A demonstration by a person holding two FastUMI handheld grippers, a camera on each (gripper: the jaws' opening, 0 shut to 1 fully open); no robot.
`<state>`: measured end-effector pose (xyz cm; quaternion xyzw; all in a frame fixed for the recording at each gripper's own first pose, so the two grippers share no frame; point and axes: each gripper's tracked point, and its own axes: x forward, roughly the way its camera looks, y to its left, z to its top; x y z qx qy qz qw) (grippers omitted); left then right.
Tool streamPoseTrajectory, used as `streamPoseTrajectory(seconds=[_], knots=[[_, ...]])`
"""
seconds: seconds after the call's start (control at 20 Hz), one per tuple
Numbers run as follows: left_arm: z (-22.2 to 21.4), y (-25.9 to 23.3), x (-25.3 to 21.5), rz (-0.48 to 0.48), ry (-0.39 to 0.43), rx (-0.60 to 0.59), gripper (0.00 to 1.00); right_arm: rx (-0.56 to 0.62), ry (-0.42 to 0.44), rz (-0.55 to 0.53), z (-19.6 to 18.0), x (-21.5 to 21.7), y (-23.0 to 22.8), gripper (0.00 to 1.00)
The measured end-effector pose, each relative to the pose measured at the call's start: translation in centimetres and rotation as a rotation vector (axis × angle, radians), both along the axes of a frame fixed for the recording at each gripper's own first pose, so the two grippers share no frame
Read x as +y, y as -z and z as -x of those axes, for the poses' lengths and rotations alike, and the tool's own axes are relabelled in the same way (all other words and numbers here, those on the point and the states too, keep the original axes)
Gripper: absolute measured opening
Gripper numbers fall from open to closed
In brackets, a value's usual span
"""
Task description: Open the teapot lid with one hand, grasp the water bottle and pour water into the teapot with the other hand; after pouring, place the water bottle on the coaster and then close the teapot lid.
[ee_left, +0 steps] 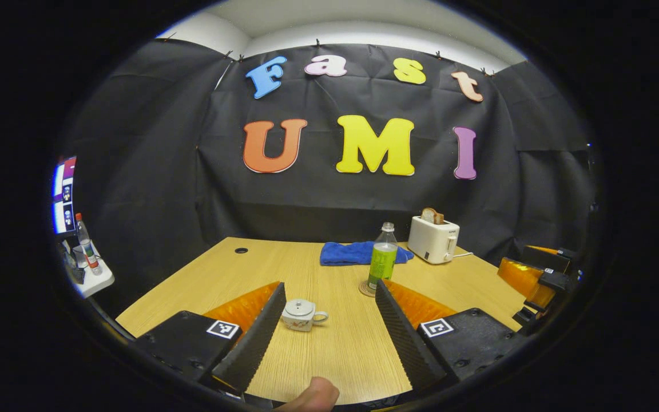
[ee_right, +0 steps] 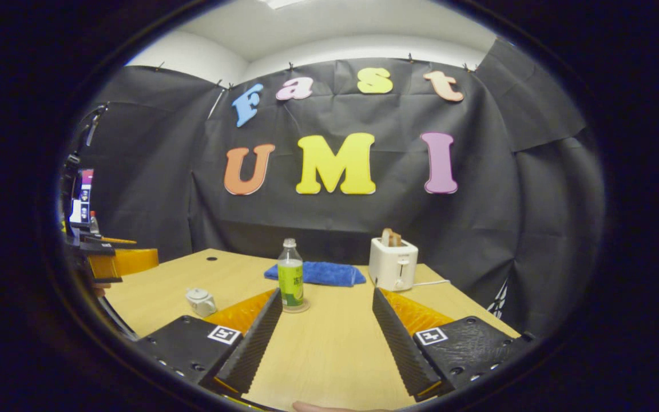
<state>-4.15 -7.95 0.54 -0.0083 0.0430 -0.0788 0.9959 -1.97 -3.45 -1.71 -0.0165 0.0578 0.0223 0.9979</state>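
Standing on its coaster (ee_left: 367, 289), the water bottle (ee_left: 382, 257) holds liquid; teapot (ee_left: 301, 315) lidded.

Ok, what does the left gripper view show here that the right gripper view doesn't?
Left gripper view: the right tool at its right edge, and a white side shelf at far left. Right gripper view: the left tool at its left edge. Shared: the teapot with its lid on, the bottle on its coaster, a blue cloth and a toaster on the table.
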Motion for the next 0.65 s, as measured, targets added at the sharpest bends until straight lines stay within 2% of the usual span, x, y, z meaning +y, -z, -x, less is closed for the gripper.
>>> streamPoseTrajectory(seconds=[0.15, 0.35, 0.5, 0.65], knots=[[-0.3, 0.2, 0.3, 0.007, -0.004, -0.008, 0.99, 0.010, 0.024, -0.002, -0.5, -1.4, 0.0, 0.97], [-0.9, 0.4, 1.1, 0.037, -0.030, -0.004, 0.99, -0.033, 0.091, 0.015, -0.4, -3.2, -1.1, 0.95], [-1.2, 0.4, 0.8, 0.050, -0.023, -0.017, 0.99, -0.035, 0.097, 0.023, -0.3, -3.1, -1.0, 0.95], [-1.3, 0.7, 0.3, 0.024, -0.002, -0.023, 0.99, -0.037, 0.105, 0.044, -0.4, -3.2, -0.8, 0.96]])
